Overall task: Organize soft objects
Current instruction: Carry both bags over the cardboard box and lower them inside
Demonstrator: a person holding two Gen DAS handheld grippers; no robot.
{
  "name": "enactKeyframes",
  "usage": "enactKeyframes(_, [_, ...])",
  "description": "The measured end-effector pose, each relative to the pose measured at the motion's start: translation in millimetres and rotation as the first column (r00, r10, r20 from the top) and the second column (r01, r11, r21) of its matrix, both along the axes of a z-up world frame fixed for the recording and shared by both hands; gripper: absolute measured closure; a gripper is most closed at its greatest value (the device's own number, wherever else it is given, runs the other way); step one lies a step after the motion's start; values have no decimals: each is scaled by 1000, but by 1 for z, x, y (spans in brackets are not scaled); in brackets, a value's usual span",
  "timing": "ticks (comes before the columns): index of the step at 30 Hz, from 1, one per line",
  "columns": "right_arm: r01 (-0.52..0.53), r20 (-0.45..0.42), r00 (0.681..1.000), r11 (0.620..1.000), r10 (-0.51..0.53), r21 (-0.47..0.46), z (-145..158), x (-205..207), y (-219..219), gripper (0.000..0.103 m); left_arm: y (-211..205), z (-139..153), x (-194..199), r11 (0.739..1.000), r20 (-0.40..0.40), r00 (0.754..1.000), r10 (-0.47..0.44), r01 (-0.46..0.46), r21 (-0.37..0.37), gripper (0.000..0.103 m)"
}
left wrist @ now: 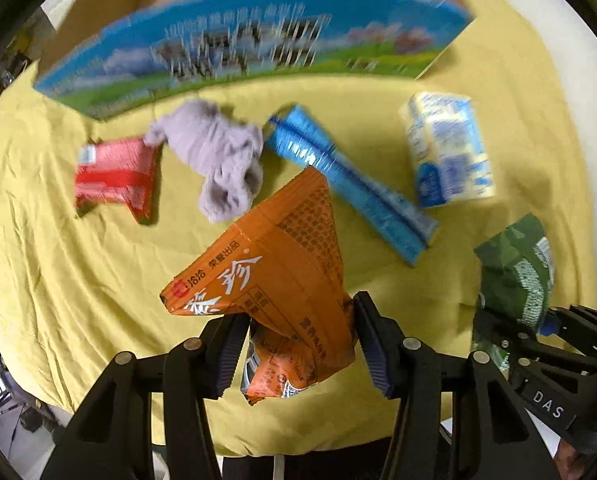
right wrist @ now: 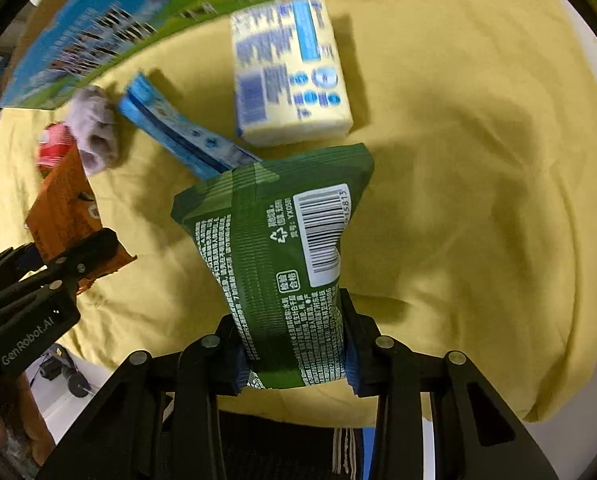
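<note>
My left gripper [left wrist: 298,344] is shut on an orange snack bag [left wrist: 274,264], lifted off the yellow cloth [left wrist: 78,260]. My right gripper [right wrist: 294,348] is shut on a green snack bag [right wrist: 274,248], also raised above the cloth. On the cloth lie a red packet [left wrist: 114,176], a crumpled lilac cloth [left wrist: 218,156], a long blue packet [left wrist: 350,184] and a yellow-and-blue tissue pack [left wrist: 446,148]. The right gripper with the green bag [left wrist: 514,272] shows at the left wrist view's right edge. The orange bag [right wrist: 66,208] shows at the right wrist view's left edge.
An open cardboard box [left wrist: 234,44] with a blue and green printed side stands at the far edge of the cloth [right wrist: 478,160]. The round white table rim [left wrist: 570,32] shows beyond the cloth. Floor clutter lies below the near edge.
</note>
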State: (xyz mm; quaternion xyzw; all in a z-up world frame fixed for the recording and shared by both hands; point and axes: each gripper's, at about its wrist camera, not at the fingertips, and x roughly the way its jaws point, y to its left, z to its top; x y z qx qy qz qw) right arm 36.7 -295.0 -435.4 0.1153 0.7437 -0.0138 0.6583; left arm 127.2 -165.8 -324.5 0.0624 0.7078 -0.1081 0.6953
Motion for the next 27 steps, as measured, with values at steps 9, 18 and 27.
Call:
enactKeyframes(9, [-28,162,987,998,17,63,94,27,-18,65,15,94,24,997,131,991,-21,31,-69,53])
enactKeyframes(18, [-37,316,949,997,14,68,168,100,-1,65,32,139,101,993,220,975,-42,64,-95,53])
enactKeyframes(27, [-30,350,937,998,9,56,192,209,22,65,49,120,196,988,158,985,-64,84,-126,53])
